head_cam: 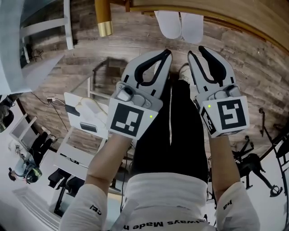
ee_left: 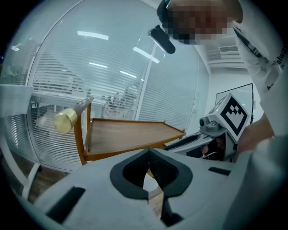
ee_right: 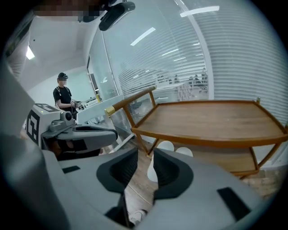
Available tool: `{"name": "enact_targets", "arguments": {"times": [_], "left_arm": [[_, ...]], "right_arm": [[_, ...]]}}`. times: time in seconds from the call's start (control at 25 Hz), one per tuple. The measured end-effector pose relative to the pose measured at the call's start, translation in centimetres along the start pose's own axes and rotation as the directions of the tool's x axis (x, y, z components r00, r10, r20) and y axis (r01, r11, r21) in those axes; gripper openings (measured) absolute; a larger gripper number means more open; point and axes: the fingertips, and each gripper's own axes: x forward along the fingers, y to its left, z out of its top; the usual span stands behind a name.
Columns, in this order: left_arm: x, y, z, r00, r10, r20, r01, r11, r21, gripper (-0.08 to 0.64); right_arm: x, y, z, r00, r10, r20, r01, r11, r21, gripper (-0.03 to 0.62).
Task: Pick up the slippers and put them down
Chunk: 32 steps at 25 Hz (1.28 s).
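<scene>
The pair of white slippers [head_cam: 171, 22] lies side by side on the wood-plank floor [head_cam: 253, 63], toes tucked under the lower shelf of a wooden trolley [head_cam: 203, 6]. In the right gripper view they show as two pale ovals [ee_right: 167, 146] beneath the trolley's top tray [ee_right: 211, 121]. Neither slipper is touched. Both grippers hang above the person's black-trousered legs, near the slippers but clearly short of them. The left gripper [head_cam: 165, 56] has its fingers clenched tip to tip with nothing between them, and its own view looks at the trolley tray rather than at the floor. The right gripper [head_cam: 197, 52] has its fingers released partway. The gap holds nothing, and only floor and the edge of one slipper show through it. This looks like the approach before the pickup, with nothing lifted yet. The next move probably calls for parting the left fingers, then bringing both grippers lower and forward so that each set of fingers straddles a slipper's rim. The trolley's frame and its brass-capped handle [head_cam: 104, 27] sit close over the slippers, so the reach likely has to come in low, under the shelf edge.
</scene>
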Motion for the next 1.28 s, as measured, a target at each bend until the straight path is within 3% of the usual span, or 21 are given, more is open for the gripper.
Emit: {"name": "enact_targets", "arguments": {"times": [0.64, 1.28], "left_arm": [[6.5, 5.4, -8.2, 0.997, 0.038, -0.066, -0.036, 0.999, 0.031, 0.012], [11.2, 9.5, -12.6, 0.987, 0.041, -0.153, -0.035, 0.998, 0.043, 0.012]], "right_arm": [[8.8, -4.7, -6.0, 0.993, -0.083, -0.087, 0.085, 0.996, 0.025, 0.114], [16.6, -8.6, -9.6, 0.966, -0.216, -0.143, 0.231, 0.968, 0.101, 0.209]]}}
